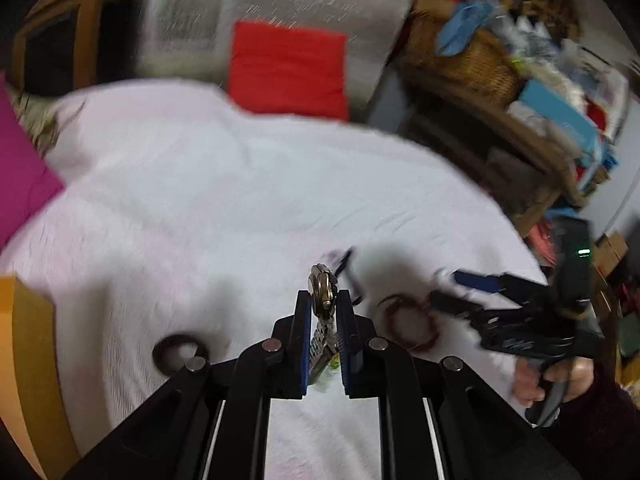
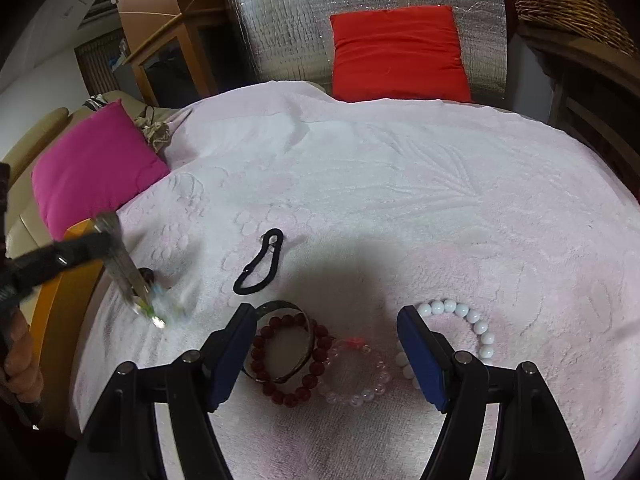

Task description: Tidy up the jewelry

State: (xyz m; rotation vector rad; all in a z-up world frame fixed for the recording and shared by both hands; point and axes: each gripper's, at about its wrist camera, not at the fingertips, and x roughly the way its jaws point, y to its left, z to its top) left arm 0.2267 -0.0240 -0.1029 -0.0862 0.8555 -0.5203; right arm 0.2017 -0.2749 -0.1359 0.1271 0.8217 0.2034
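Observation:
My left gripper (image 1: 324, 300) is shut on a metal wristwatch (image 1: 321, 286), its band hanging down between the pads; in the right wrist view the watch (image 2: 124, 268) dangles above the pink towel (image 2: 400, 184) at the left. My right gripper (image 2: 326, 316) is open and empty, low over a dark red bead bracelet (image 2: 294, 356), a dark bangle (image 2: 280, 308), a clear pink bead bracelet (image 2: 356, 372) and a white bead bracelet (image 2: 460, 320). A black hair tie (image 2: 260, 262) lies farther ahead. A dark ring (image 1: 180, 354) lies left of my left gripper.
A magenta cushion (image 2: 96, 168) sits at the towel's left edge and a red cushion (image 2: 398, 54) at the back. An orange box edge (image 1: 24, 360) is at the left. Wicker baskets and clutter (image 1: 480, 60) stand at the right.

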